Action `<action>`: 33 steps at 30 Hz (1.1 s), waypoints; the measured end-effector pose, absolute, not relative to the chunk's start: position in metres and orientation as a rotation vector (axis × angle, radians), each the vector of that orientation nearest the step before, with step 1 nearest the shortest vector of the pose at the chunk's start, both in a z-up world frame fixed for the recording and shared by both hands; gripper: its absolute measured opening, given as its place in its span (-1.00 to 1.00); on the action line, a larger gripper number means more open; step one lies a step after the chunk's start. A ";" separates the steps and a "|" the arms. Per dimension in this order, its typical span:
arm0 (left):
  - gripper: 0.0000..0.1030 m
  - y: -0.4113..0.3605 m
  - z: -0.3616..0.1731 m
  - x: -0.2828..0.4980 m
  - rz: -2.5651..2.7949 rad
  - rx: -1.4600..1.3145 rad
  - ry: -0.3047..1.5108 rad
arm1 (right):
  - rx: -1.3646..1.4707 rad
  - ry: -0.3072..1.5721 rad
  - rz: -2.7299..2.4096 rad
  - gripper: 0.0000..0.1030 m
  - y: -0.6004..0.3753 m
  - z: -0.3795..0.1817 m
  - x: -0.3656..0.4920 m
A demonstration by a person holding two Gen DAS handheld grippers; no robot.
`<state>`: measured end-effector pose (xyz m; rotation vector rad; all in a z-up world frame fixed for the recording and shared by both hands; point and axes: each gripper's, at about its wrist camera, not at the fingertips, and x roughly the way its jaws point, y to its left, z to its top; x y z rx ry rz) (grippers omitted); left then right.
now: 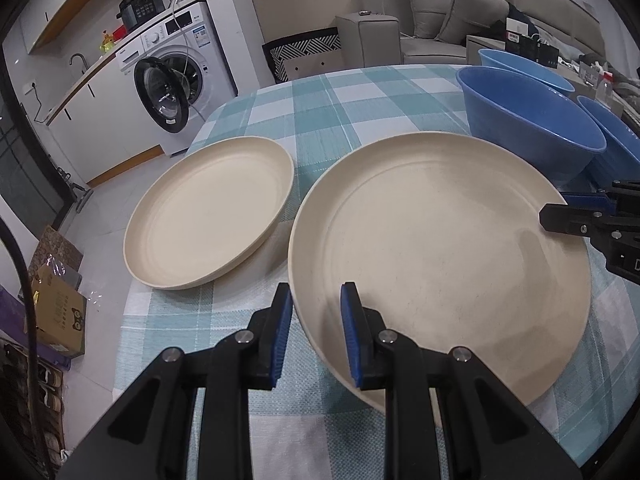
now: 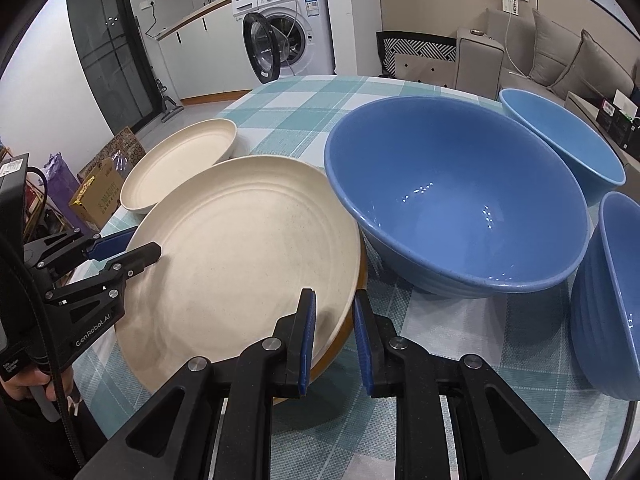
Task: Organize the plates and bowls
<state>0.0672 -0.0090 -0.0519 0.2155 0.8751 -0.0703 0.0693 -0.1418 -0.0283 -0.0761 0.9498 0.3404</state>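
A large cream plate [image 1: 440,248] [image 2: 240,260] lies on the checked tablecloth [image 1: 320,112]. My left gripper [image 1: 316,336] [image 2: 124,254] straddles its near-left rim, jaws slightly apart, one finger inside and one outside. My right gripper [image 2: 334,340] [image 1: 560,208] straddles the plate's opposite rim the same way. A second cream plate [image 1: 208,216] [image 2: 180,164] lies to the left near the table edge. Three blue bowls stand to the right: a big one [image 2: 460,208] [image 1: 532,128] next to the plate, one behind [image 2: 560,144], one at the far right [image 2: 612,300].
The table edge [image 1: 132,292] drops to the floor on the left, with cardboard boxes [image 1: 60,312] below. A washing machine [image 1: 176,68] with open door stands behind, and a grey sofa [image 1: 460,16] at the back right.
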 end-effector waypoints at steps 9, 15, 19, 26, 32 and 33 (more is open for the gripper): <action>-0.57 -0.011 -0.057 0.070 -0.080 0.230 0.891 | -0.116 0.942 0.323 -0.61 -0.141 -0.031 0.069; -0.57 -0.014 -0.058 0.068 -0.078 0.258 0.886 | -0.183 0.930 0.298 -0.61 -0.138 -0.034 0.066; -0.56 -0.014 -0.058 0.068 -0.081 0.257 0.886 | -0.192 0.938 0.296 -0.61 -0.139 -0.037 0.068; -0.53 -0.014 -0.059 0.068 -0.082 0.263 0.888 | -0.205 0.936 0.295 -0.61 -0.136 -0.040 0.068; -0.51 -0.013 -0.060 0.069 -0.085 0.259 0.890 | -0.201 0.938 0.300 -0.61 -0.135 -0.040 0.068; -0.51 -0.012 -0.060 0.070 -0.087 0.255 0.891 | -0.196 0.940 0.304 -0.61 -0.136 -0.040 0.068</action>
